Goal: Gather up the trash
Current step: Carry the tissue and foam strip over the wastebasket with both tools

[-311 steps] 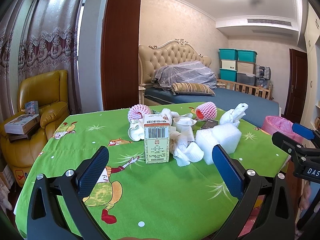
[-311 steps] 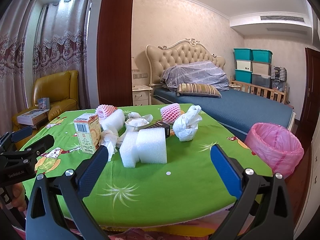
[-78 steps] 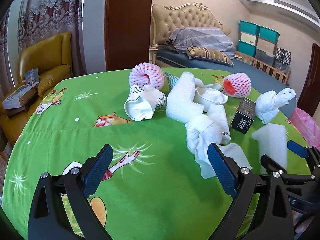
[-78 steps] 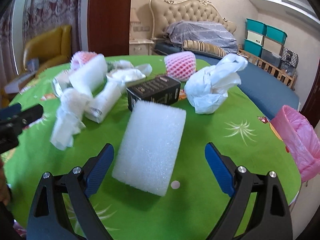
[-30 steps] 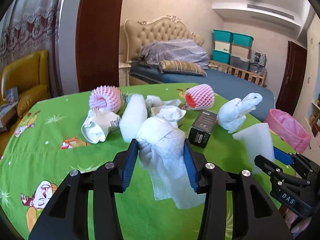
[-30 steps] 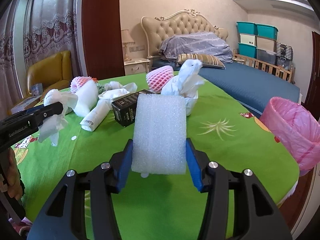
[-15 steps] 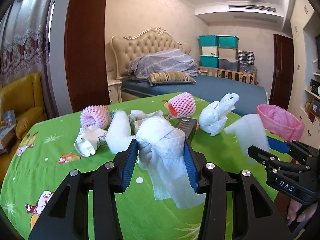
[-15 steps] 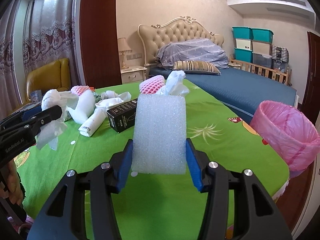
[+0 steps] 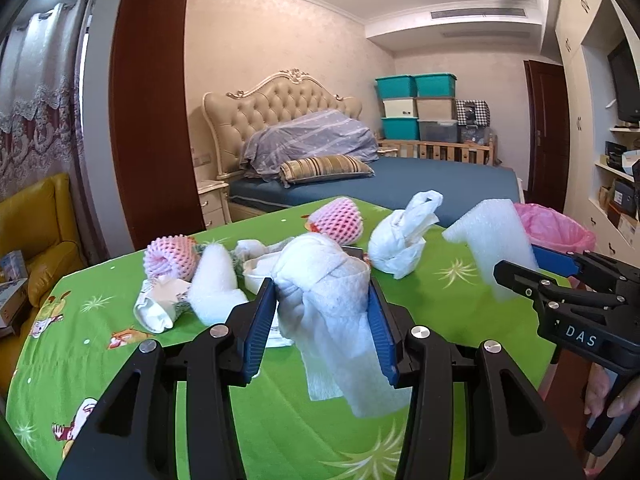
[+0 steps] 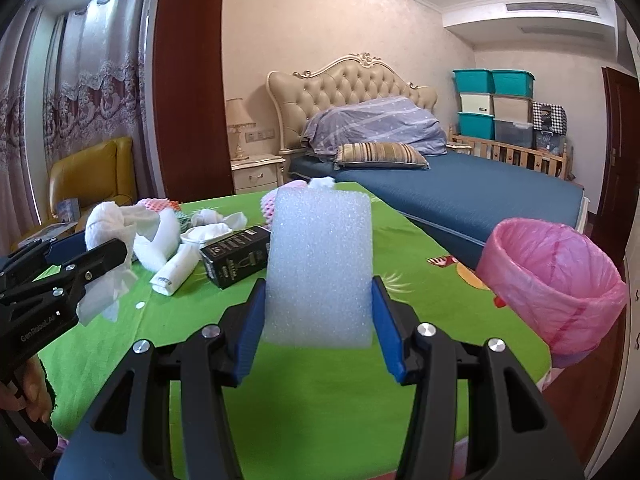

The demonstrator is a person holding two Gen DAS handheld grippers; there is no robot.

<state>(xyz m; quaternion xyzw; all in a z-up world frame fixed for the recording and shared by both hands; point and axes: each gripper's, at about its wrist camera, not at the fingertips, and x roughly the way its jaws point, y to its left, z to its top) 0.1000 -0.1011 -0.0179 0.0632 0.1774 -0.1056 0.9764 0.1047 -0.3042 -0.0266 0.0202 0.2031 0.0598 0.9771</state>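
Both hands are loaded, left gripper clamped on a knotted rag and right gripper on a foam block near the pink bin, but most trash is still sitting on the table

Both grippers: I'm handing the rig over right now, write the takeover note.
Left gripper: shut on the knotted white wrap, lifted off the table.
Right gripper: shut on the white foam block, also lifted.
Pink-lined bin: off the table's right edge; neither piece is in it yet.
Left on the table: black box, white bag, two pink foam nets, paper cup, foam roll.
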